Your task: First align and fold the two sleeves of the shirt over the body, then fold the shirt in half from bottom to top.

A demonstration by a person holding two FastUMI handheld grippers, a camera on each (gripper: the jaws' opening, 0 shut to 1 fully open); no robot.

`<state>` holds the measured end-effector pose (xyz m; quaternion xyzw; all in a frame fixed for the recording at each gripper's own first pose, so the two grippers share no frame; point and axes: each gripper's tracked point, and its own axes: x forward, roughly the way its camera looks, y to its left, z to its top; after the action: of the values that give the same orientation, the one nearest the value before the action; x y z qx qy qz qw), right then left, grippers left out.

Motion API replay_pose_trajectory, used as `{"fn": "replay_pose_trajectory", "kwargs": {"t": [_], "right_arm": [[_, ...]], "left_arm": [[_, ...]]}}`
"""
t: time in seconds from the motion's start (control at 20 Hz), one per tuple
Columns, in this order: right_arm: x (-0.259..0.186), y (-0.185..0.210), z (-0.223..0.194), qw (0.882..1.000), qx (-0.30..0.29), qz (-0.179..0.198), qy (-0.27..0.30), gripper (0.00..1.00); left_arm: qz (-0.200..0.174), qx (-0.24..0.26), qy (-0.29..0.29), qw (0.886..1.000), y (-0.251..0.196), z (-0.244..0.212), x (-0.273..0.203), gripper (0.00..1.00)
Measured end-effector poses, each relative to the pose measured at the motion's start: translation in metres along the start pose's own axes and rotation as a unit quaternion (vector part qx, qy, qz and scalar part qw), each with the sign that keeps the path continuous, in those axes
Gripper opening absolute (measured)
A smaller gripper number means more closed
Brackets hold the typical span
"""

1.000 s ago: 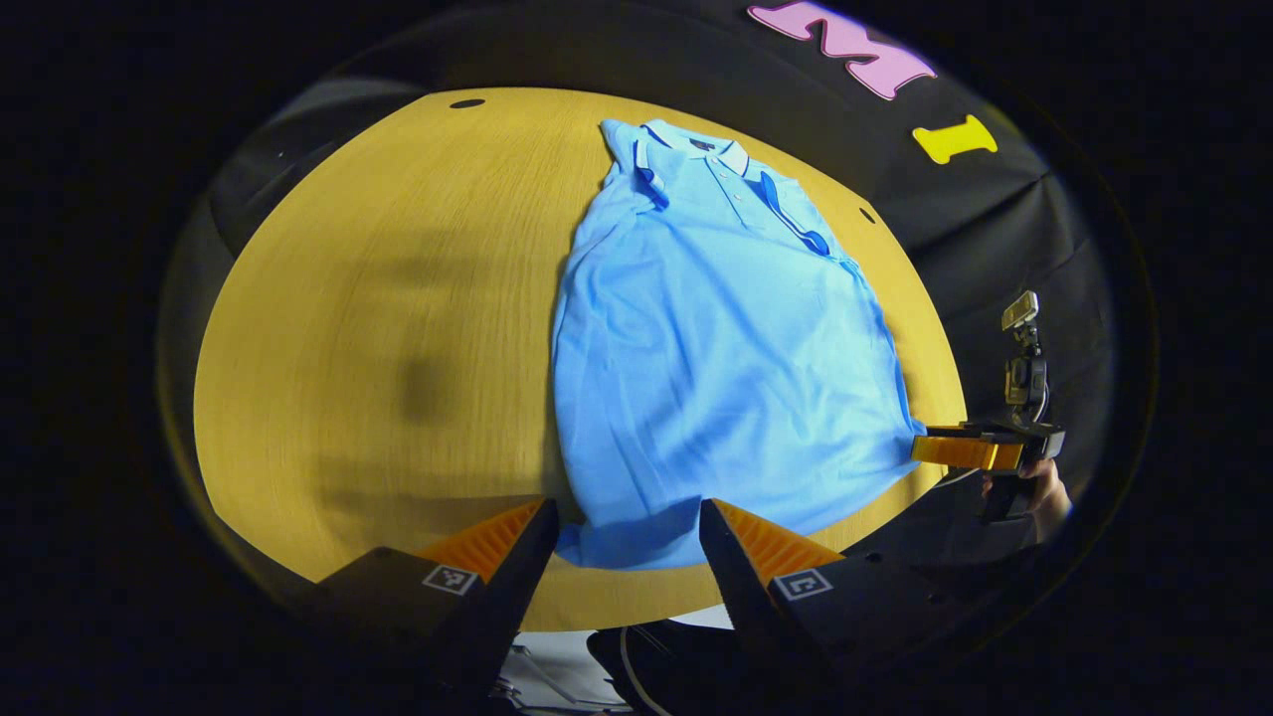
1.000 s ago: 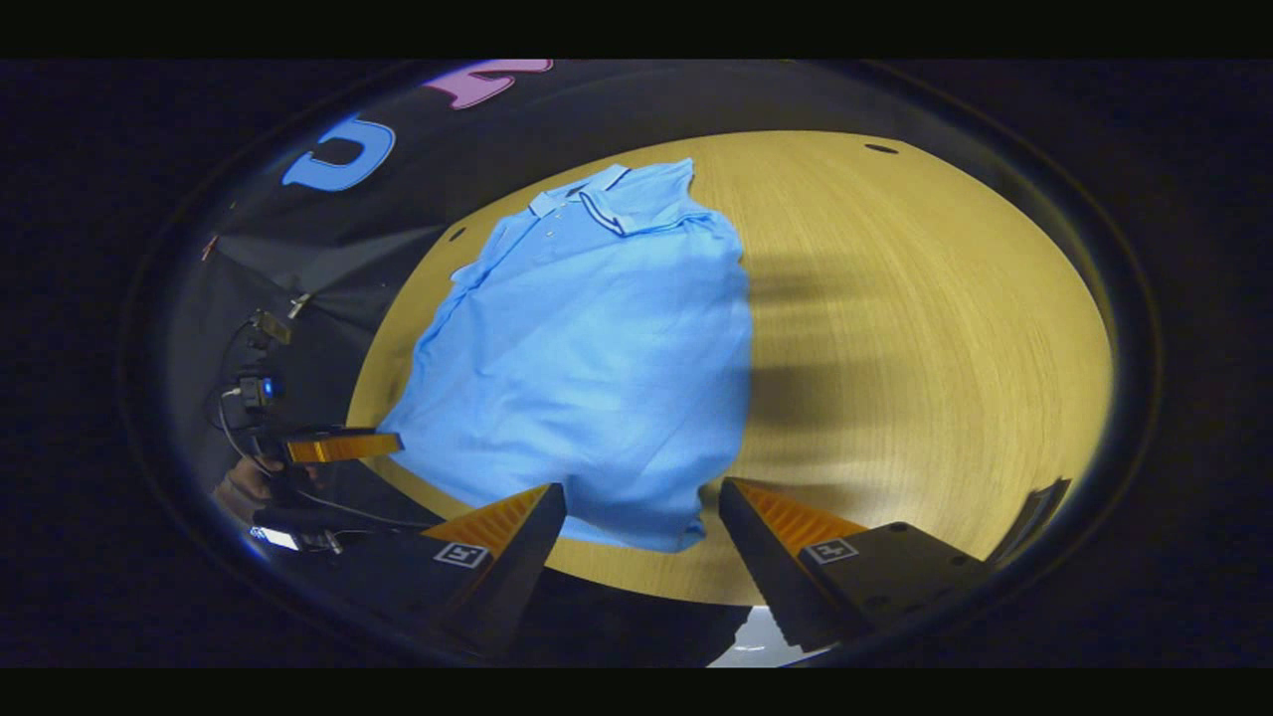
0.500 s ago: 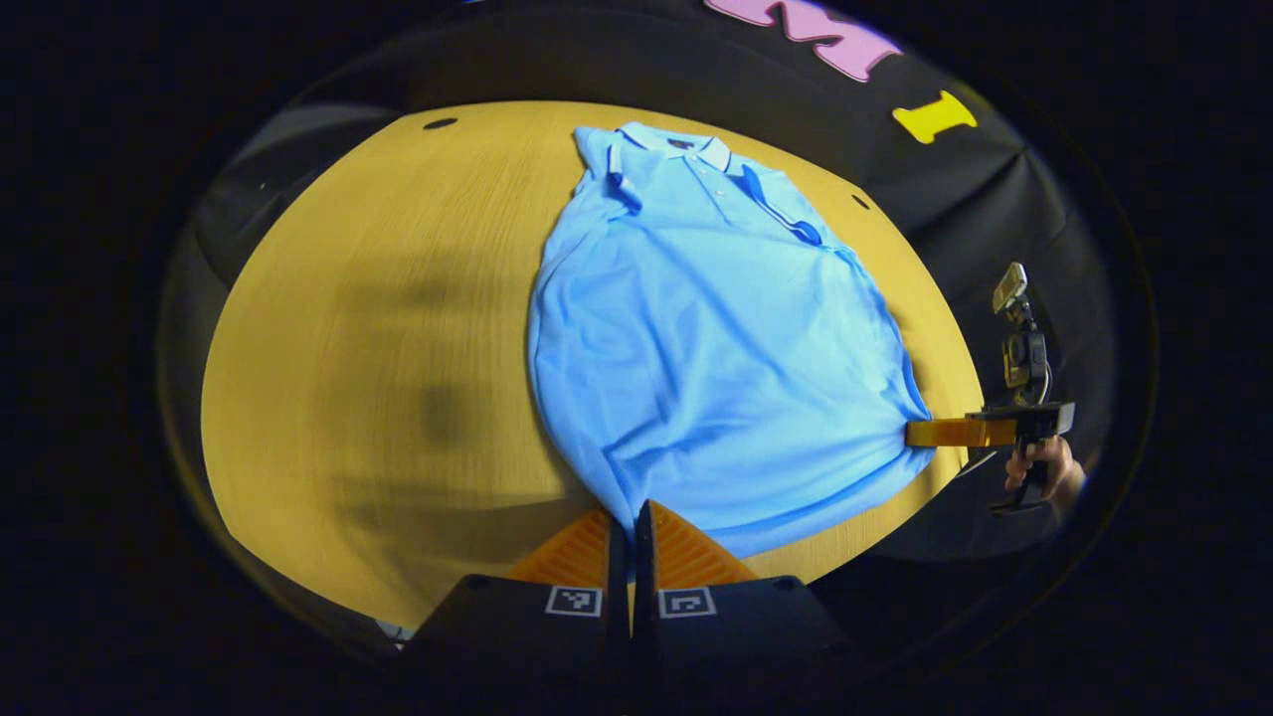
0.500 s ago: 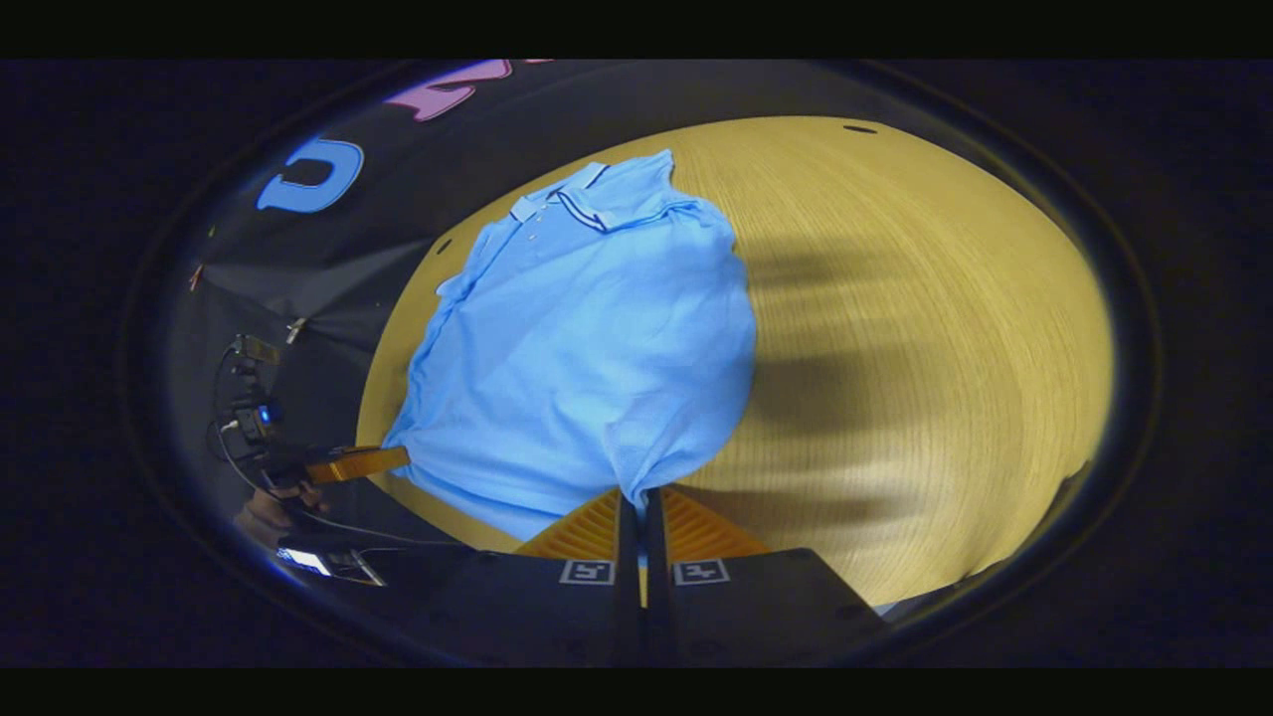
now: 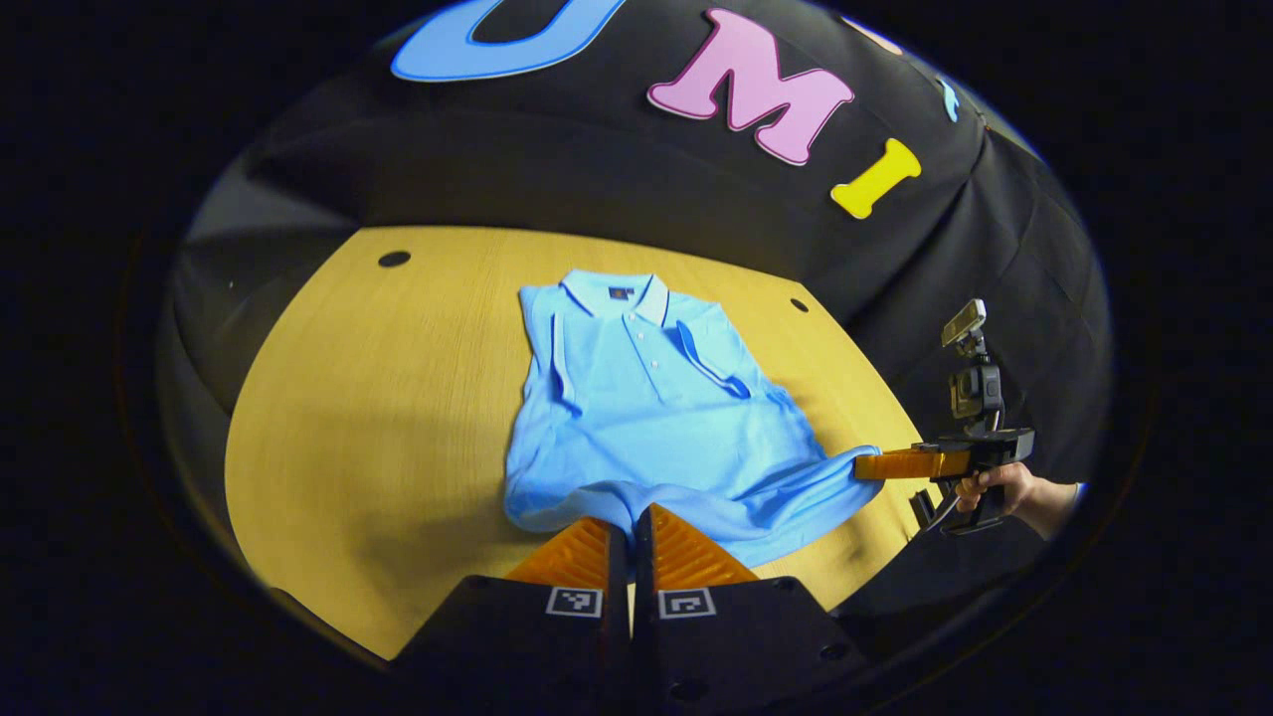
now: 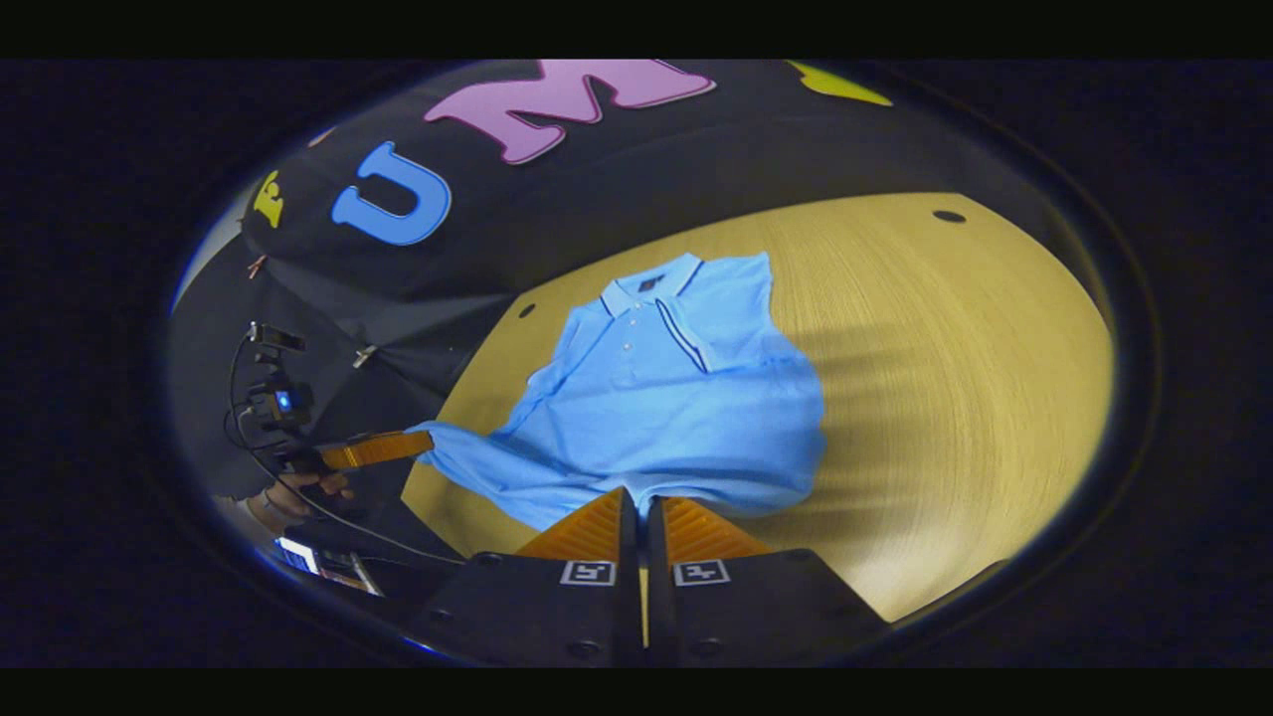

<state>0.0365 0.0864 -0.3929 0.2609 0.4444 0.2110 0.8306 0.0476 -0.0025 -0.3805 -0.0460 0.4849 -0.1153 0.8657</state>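
A light blue polo shirt (image 5: 646, 398) lies on the wooden table (image 5: 378, 398), collar toward the booth wall, both sleeves folded over its body. My left gripper (image 5: 630, 517) is shut on the hem's left corner. My right gripper (image 6: 637, 502) is shut on the hem's right corner. The hem hangs lifted off the table between the two, and the lower body is carried toward the collar. In the left gripper view the right gripper (image 5: 875, 464) appears at the right, held by a hand (image 5: 1004, 487). In the right gripper view the shirt (image 6: 676, 398) spreads ahead and the left gripper (image 6: 398, 447) grips cloth at the left.
The table (image 6: 945, 348) has small dark holes (image 5: 394, 259) near its far corners. The black cloth wall (image 5: 597, 169) rises just behind the collar. Bare wood stretches to the left of the shirt in the left gripper view.
Both grippers closed on the hem corners, then lifted them and carried them toward the collar. The shirt's lower part has risen off the table and looks shorter.
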Motion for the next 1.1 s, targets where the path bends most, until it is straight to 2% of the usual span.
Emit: {"fn": "replay_pose_trajectory", "kwargs": {"t": [0.1,0.3,0.35,0.5,0.55,0.6,0.75,0.8,0.85,0.9,0.95,1.0,1.1], "right_arm": [[0.011,0.001,0.054,0.999,-0.033,-0.007,-0.036,0.0],[0.041,-0.018,0.16,0.993,-0.059,-0.031,-0.096,0.0],[0.052,-0.024,0.184,0.991,-0.065,-0.038,-0.107,0.12],[0.093,-0.038,0.243,0.987,-0.079,-0.056,-0.13,0.12],[0.109,-0.044,0.259,0.985,-0.084,-0.064,-0.133,0.06],[0.125,-0.052,0.271,0.984,-0.09,-0.074,-0.133,0.12],[0.17,-0.072,0.292,0.984,-0.095,-0.092,-0.119,0.12],[0.182,-0.077,0.29,0.985,-0.095,-0.094,-0.112,0.06],[0.197,-0.086,0.289,0.985,-0.098,-0.103,-0.102,0.12],[0.211,-0.099,0.287,0.984,-0.1,-0.115,-0.094,0.09],[0.22,-0.111,0.281,0.983,-0.101,-0.125,-0.086,0.06],[0.227,-0.115,0.275,0.983,-0.098,-0.13,-0.079,0.03],[0.227,-0.119,0.266,0.985,-0.093,-0.126,-0.067,0.22]], "left_arm": [[0.007,0.0,-0.024,1.0,0.005,0.039,0.013,0.06],[0.022,-0.011,-0.068,0.997,0.022,0.125,0.052,0.06],[0.033,-0.007,-0.075,0.997,0.029,0.144,0.064,0.06],[0.07,-0.009,-0.09,0.993,0.054,0.195,0.112,0.06],[0.081,-0.021,-0.09,0.992,0.063,0.207,0.127,0.06],[0.091,-0.031,-0.09,0.991,0.072,0.221,0.148,0.06],[0.13,-0.01,-0.085,0.988,0.1,0.243,0.196,0.06],[0.144,-0.007,-0.075,0.987,0.112,0.243,0.212,0.06],[0.164,-0.005,-0.058,0.985,0.123,0.239,0.226,0.06],[0.183,-0.002,-0.041,0.982,0.123,0.233,0.235,0.07],[0.193,-0.001,-0.03,0.981,0.12,0.227,0.24,0.15],[0.191,-0.006,-0.023,0.981,0.117,0.221,0.24,0.19],[0.184,-0.024,-0.031,0.982,0.106,0.224,0.243,0.67]]}}
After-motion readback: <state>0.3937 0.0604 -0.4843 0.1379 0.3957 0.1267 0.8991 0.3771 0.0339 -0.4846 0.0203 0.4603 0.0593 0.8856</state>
